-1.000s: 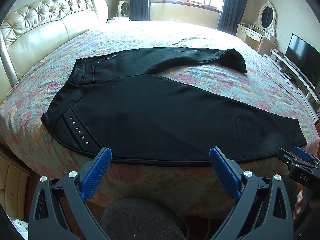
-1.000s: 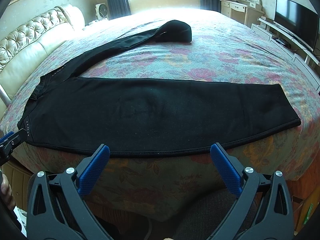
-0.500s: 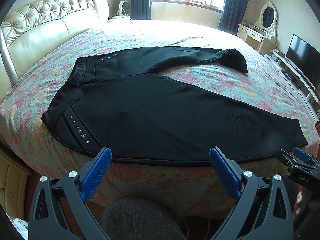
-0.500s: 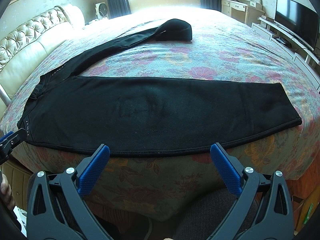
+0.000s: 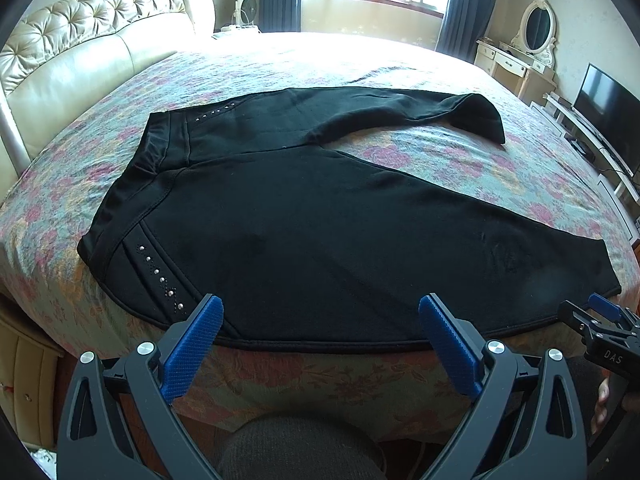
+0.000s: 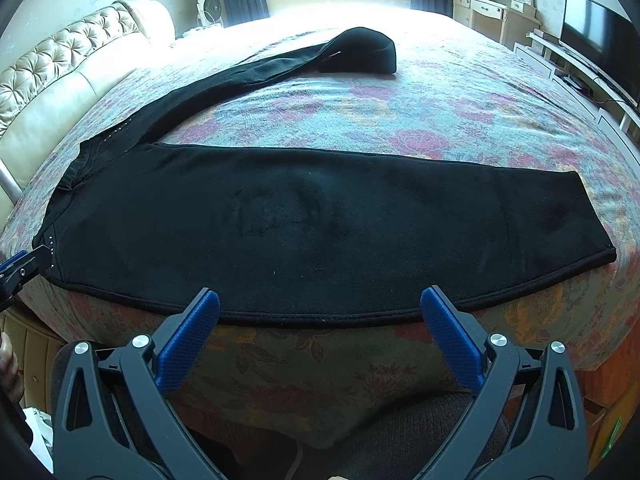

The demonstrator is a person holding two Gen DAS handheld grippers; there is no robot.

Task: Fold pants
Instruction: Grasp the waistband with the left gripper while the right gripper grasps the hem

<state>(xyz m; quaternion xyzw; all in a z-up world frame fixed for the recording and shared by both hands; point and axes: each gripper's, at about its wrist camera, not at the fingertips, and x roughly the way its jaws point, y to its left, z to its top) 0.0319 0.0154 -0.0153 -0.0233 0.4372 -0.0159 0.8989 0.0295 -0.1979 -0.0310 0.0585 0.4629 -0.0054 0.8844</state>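
Note:
Black pants [image 5: 320, 232] lie spread on the floral bed, waistband at the left, legs apart. The near leg runs along the bed's front edge; the far leg angles off to the back right with its end folded over. They also show in the right wrist view [image 6: 320, 216]. My left gripper [image 5: 320, 312] is open and empty, at the near hem by the studded hip. My right gripper [image 6: 320, 304] is open and empty, at the near leg's front edge. Each gripper shows at the edge of the other's view.
The bed [image 5: 460, 160] has a tufted cream headboard [image 5: 80, 52] at the left. A dressing table with a mirror [image 5: 532, 40] and a TV [image 5: 604, 100] stand at the right. A fan [image 6: 210, 10] stands by the window. A dark-clad knee [image 5: 296, 448] sits below the grippers.
Both grippers have edged slightly forward toward the pants' near edge. The pants have not moved.

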